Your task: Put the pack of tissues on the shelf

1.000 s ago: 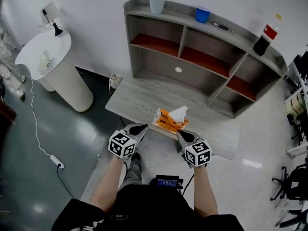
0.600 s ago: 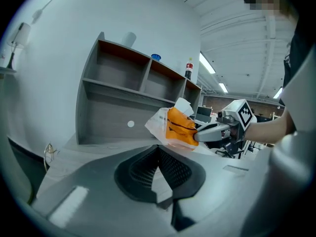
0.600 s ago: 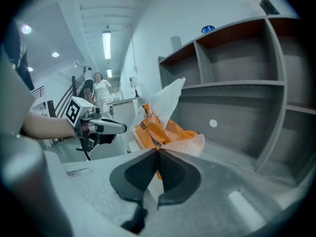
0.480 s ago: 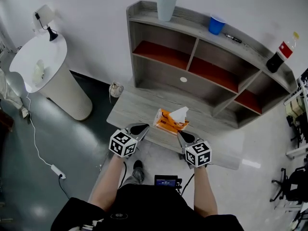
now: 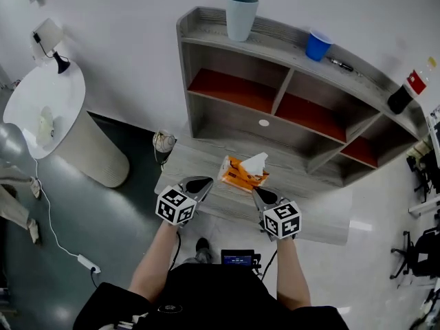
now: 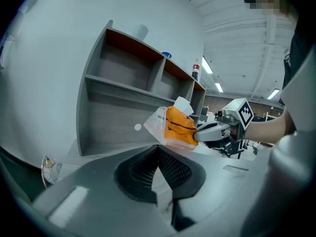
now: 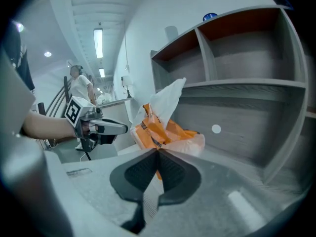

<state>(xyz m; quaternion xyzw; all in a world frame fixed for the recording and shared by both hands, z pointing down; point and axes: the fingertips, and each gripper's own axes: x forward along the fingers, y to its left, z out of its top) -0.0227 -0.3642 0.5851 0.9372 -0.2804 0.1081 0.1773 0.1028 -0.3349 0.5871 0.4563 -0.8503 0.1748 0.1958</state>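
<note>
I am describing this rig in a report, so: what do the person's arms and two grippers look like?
The left gripper and the right gripper are alike: a grey body narrowing to a point, with dark ribbed fingers. Each carries a white cube printed with black square markers. The person wears a black top with short sleeves; the forearms are bare.

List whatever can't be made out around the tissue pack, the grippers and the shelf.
1. Hold of the left gripper: in the left gripper view its shut jaws cover the wrapper edge of the pack of tissues, so a pinch is unclear.
2. Dark thing on the shelf top: head view, too small to name.
3. Bottle at the shelf's right end: head view, near the edge, label too small to read.
4. Pack's print: blurred in every view.
</note>
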